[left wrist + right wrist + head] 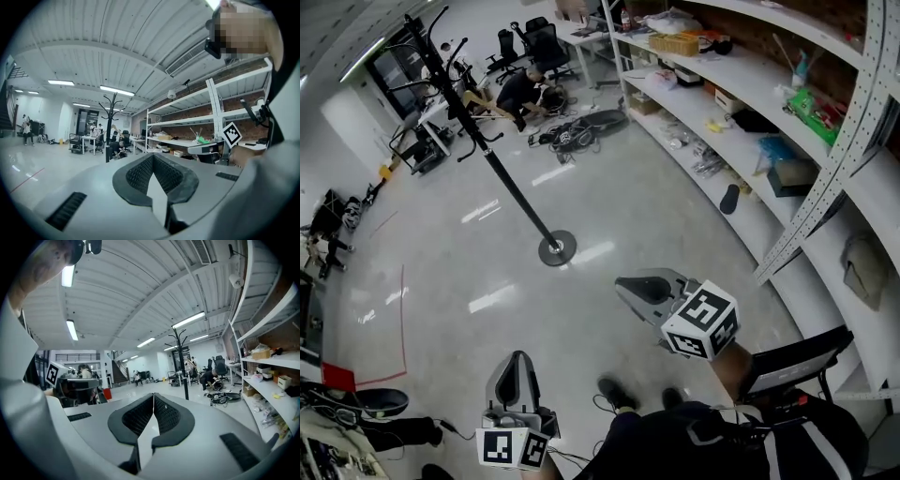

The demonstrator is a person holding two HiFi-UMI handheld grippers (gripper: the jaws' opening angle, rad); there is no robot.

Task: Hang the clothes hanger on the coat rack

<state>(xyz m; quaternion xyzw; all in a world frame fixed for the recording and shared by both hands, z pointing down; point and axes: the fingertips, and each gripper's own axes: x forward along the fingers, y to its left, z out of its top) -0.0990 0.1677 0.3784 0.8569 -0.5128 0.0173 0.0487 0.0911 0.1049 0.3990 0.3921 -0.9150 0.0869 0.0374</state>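
- Your left gripper [518, 360] sits lowest in the head view, close to your body, with its marker cube towards you. In the left gripper view [152, 157] its jaws are together, the ribbed pads meet at the tip, and nothing is held between them.
- Your right gripper [624, 284] is held further forward and to the right, well apart from the left one. In the right gripper view [153, 396] its jaws are likewise pressed together, with nothing clamped.
- Locate the coat rack [502, 178] ahead of both grippers. It is a black pole on a round base, standing on the glossy floor [487, 281], and it leans in the wide-angle head view. It also shows in the left gripper view [108, 126] and the right gripper view [184, 366].
- Note that the clothes hanger [476, 101] shows only as a small tan shape against the rack's upper pole. It is well apart from both grippers and too small to confirm.
- White shelving [750, 66] runs along your right side and carries assorted items.
- Beyond the rack, a person [523, 92] crouches on the floor near a heap of cables [581, 129].
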